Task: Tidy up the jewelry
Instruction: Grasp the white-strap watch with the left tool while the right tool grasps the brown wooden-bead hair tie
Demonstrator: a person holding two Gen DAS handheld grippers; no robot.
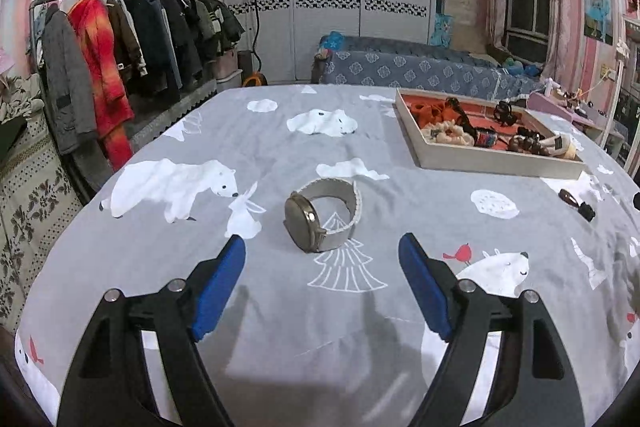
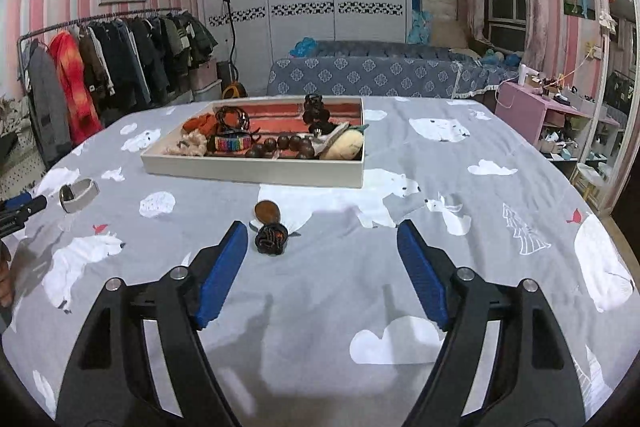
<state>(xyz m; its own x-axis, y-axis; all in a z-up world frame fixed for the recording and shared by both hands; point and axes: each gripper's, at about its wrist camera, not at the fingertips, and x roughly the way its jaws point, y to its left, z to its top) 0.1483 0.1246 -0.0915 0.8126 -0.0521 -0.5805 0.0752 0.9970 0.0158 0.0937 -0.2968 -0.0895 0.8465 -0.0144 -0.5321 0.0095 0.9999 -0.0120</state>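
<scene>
A grey bear-print bedsheet (image 1: 168, 131) covers the bed. A shallow white rectangular tray (image 2: 256, 169) at the far side holds beads, scrunchies and bracelets. The grey-strapped round wristwatch (image 1: 320, 215) lies just beyond the wide-apart, empty left claw (image 1: 322, 247). A dark wooden pendant (image 2: 270, 227) lies just beyond the wide-apart right claw (image 2: 320, 231), toward its left finger.

L wrist cam sits low over the bedspread (image 1: 280, 327), facing the far wardrobe at 12, watch (image 1: 320, 217) close ahead, tray (image 1: 492, 159) at 1. R wrist cam faces likewise; tray (image 2: 256, 167) at 12, watch (image 2: 79, 195) at 9. Both share bedspread, tray, watch.
</scene>
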